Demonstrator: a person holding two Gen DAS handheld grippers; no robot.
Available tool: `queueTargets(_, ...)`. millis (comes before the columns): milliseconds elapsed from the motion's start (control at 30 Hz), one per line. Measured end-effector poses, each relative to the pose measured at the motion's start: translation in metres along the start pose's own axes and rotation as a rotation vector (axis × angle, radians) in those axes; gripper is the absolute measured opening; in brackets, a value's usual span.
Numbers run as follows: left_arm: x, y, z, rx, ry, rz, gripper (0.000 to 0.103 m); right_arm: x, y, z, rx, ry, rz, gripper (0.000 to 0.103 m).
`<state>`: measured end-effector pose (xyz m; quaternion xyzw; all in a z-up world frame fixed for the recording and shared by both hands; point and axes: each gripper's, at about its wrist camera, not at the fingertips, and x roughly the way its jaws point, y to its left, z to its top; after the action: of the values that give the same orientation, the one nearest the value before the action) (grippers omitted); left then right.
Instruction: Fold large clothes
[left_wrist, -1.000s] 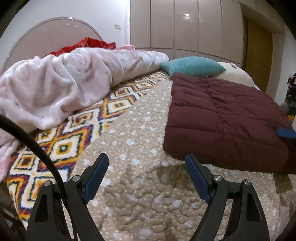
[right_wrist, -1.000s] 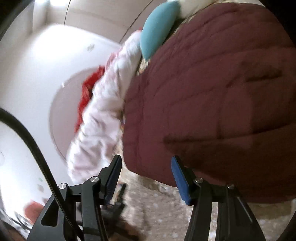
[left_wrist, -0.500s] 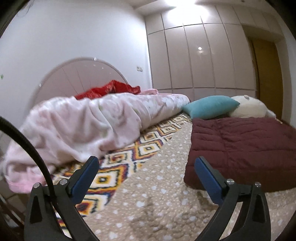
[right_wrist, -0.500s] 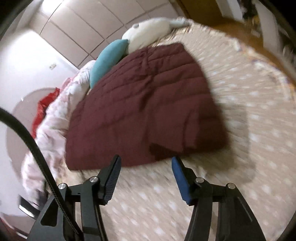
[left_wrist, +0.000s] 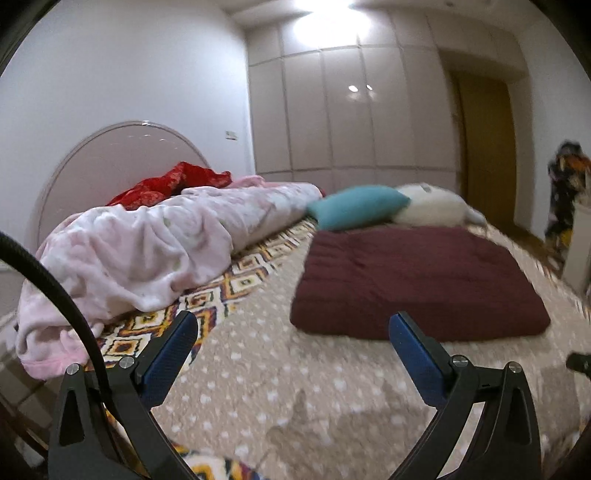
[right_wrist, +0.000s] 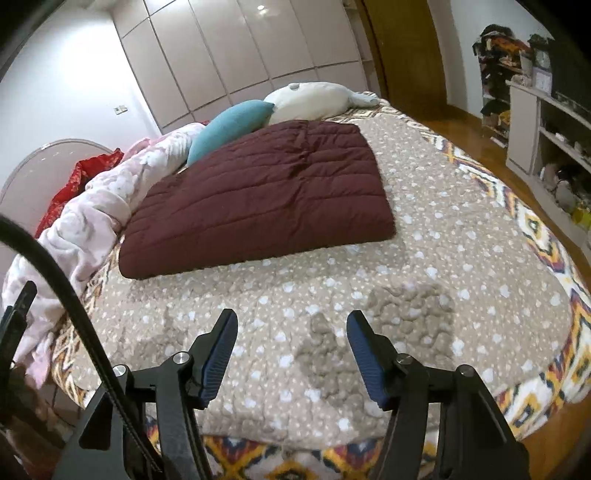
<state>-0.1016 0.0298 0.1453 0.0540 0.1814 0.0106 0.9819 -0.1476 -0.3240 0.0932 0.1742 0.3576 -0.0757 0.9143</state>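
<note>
Two grippers hang over the near edge of the bed, both empty. From the left: a red cloth (right_wrist: 79, 173), a rumpled pink blanket (right_wrist: 99, 206), then the folded maroon quilted coat (right_wrist: 258, 199) flat on the spotted beige bedspread (right_wrist: 424, 280), a teal pillow (right_wrist: 229, 125) and white plush (right_wrist: 310, 99) behind it. The left gripper (left_wrist: 291, 332) gapes wide; the right gripper (right_wrist: 291, 332) is opening on nothing.

Warm indoor light throughout. Left wrist view: ceiling lamp (left_wrist: 334, 16) blown out at 12 o'clock, two glints on the wardrobe (left_wrist: 351, 118) — motion blur smears pillow (left_wrist: 356, 211) and quilt (left_wrist: 417, 280). Right wrist view: sharper, soft shadows on the bedspread (right_wrist: 369, 295). Both frames — fisheye bending, black vignette at the corners.
</note>
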Motion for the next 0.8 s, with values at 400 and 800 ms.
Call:
queueTargets(400, -0.07, -0.024, -0.006, -0.016, 0.013, -0.044, 0.103, -0.04, 0.019, -0.036, -0.12, -0.087, -0.072, 0.07)
queueTargets(800, -0.048, -0.047, -0.034, 0.091, 0.139, -0.068, 0.103, -0.029, 0.033, -0.052, -0.192, -0.059, -0.147, 0.073)
